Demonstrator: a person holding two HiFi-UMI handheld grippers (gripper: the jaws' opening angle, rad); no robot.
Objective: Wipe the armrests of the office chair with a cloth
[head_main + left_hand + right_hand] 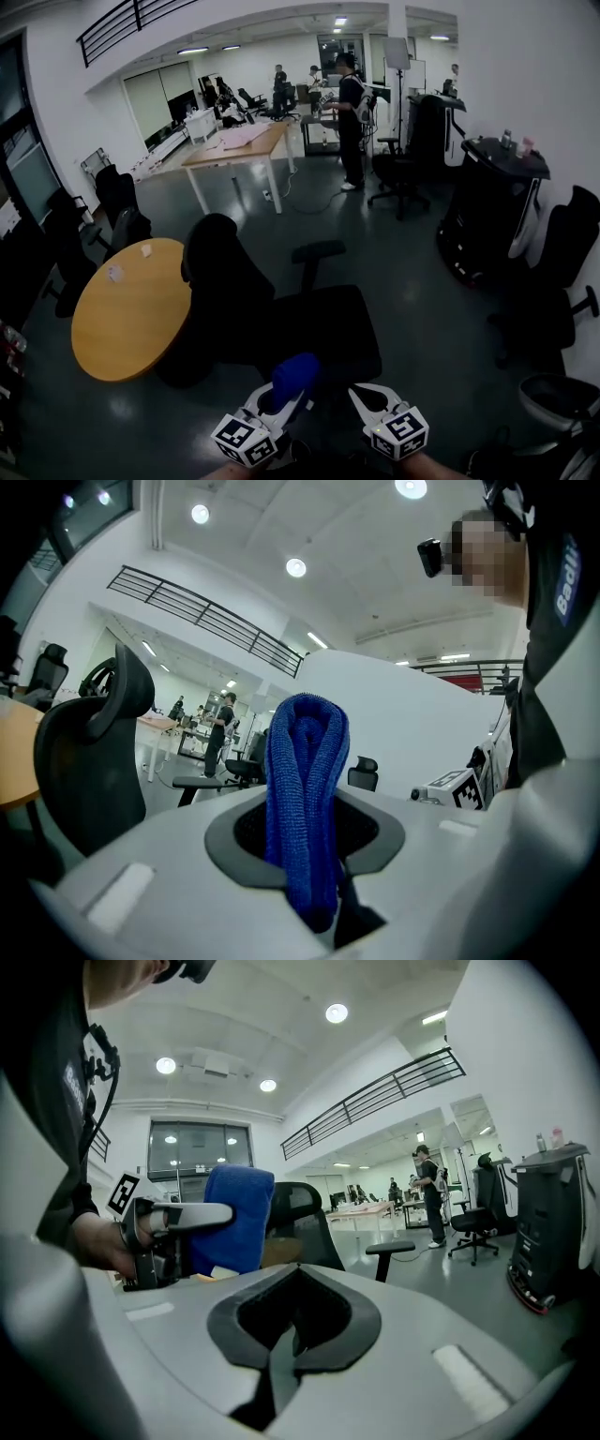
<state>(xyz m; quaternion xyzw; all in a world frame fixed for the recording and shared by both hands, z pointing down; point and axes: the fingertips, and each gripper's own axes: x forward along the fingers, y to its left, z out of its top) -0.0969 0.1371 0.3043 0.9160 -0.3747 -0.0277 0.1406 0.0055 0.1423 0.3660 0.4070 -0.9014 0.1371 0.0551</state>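
Observation:
A black office chair [246, 309] stands in front of me, its back turned toward the left. One armrest [319, 251] shows on the chair's far side; the near one is hidden. Low at the chair's near edge, my left gripper [281, 405] is shut on a folded blue cloth [295, 375]. That cloth [305, 799] stands up between the jaws in the left gripper view. My right gripper [370, 405] is beside it, shut and holding nothing. The right gripper view shows the blue cloth [234, 1218], the chair back [305, 1218] and an armrest [389, 1249].
A round wooden table [131, 307] sits just left of the chair. More black chairs [553, 291] and a black cabinet [492, 206] line the right wall. A long wooden desk [239, 148] and standing people [350, 117] are far back.

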